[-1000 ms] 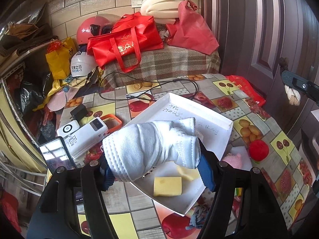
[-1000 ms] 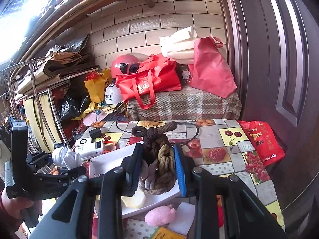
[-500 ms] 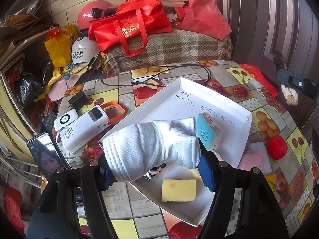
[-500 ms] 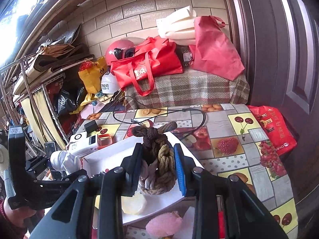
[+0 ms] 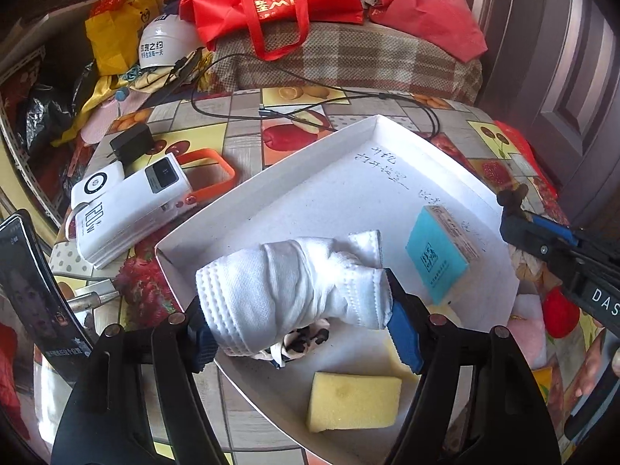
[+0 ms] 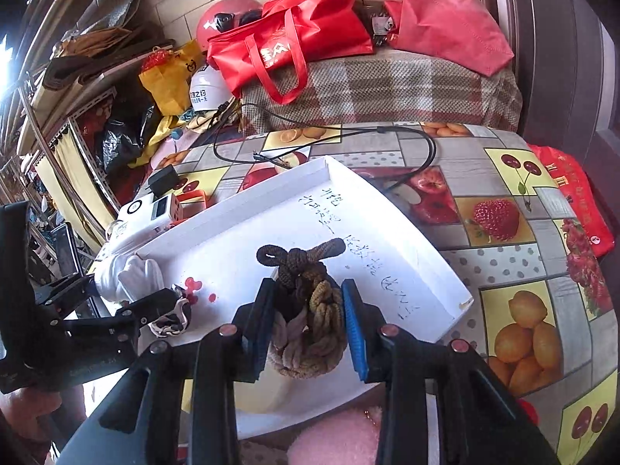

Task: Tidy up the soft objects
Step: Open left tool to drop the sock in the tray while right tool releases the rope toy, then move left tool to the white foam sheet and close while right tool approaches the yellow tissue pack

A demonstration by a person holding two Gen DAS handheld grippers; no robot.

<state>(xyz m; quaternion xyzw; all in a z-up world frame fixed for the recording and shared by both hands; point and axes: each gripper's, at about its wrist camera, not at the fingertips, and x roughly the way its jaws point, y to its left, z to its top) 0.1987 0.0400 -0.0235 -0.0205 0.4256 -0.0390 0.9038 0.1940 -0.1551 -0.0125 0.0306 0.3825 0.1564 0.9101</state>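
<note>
Left wrist view, biggest stuff first: the fruit-print tablecloth [image 5: 248, 124] fills the middle of the frame, and on it a big white tray [image 5: 348, 178] with handwriting runs from upper right down to the bottom centre. In the lower middle the left gripper [image 5: 298, 325] has a rolled white glove [image 5: 286, 290] between its pads, hanging over the tray's near-left part. Its jaws have just been opening a bit, but the pads look like they're touching both ends of the roll. A white power bank [image 5: 131, 213] sits at left, off the tray. Inside the tray there's a teal box [image 5: 440, 255] at right and a yellow sponge [image 5: 352, 401] at the bottom.

In the right wrist view, the right gripper [image 6: 306, 325] sits lower centre with a knotted rope toy [image 6: 306, 310] between its blue pads, over the tray's near edge. Those jaws have just been opening too, with the rope sitting between them and both pads against its sides as far as I can tell. A pink fluffy thing [image 6: 337, 441] peeks out at the bottom.
</note>
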